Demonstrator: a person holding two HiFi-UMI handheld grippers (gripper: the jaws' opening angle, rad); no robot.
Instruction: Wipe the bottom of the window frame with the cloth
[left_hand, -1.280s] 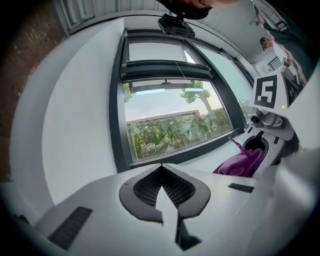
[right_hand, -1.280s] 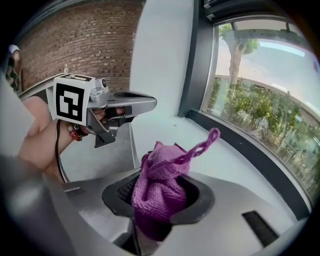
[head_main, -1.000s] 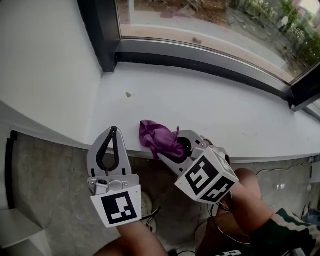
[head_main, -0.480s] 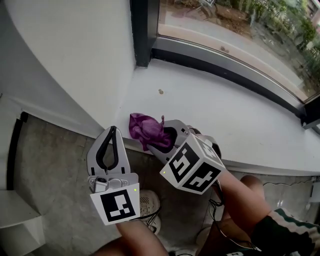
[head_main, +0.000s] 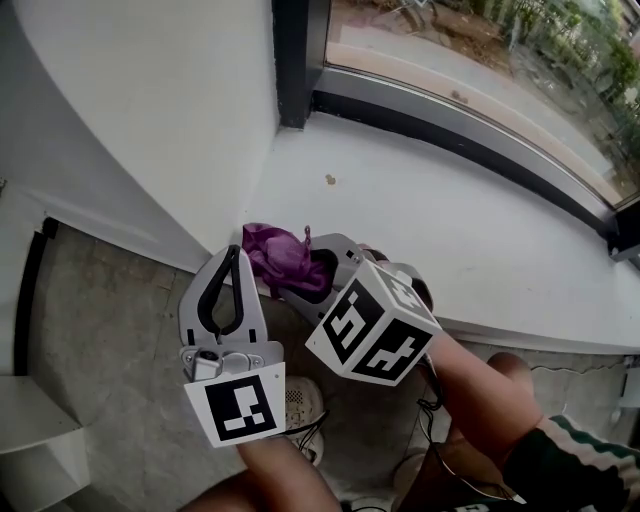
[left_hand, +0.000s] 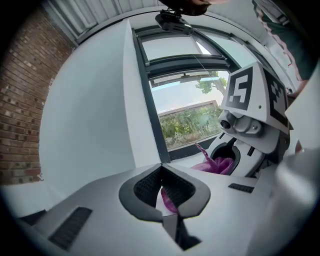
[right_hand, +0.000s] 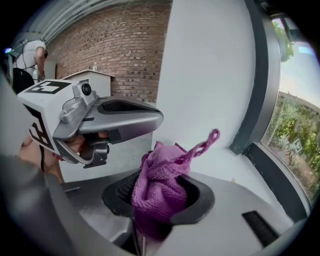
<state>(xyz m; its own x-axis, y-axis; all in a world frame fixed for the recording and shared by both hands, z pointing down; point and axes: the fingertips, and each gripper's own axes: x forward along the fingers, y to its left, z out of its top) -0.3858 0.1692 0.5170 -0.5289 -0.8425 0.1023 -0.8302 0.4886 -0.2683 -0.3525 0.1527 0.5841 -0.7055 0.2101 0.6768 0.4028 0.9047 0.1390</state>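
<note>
The only print in sight is the black-and-white square marker on each cube, one on the left cube and two faces showing on the right cube; none of it reads as words; the right claw is clamped on the purple cloth, whose knitted bunch bulges up out of the jaws with a thin loop sticking up from it; the cloth sits at the front edge of the white sill, at the sill's left end beside the white wall, and whether it presses on the sill I cannot tell; the dark bottom rail of the window frame runs along the sill's far edge, well apart from the cloth; a small brown speck lies on the sill between the cloth and that rail; the left claw has its tips together with nothing gripped, held below the sill's front edge over the grey floor; compared with a second ago, the cloth and right claw have travelled left along the sill's front edge, from right of the speck to left of it, nearer the wall; the left claw stays closed and below the sill as before.
</note>
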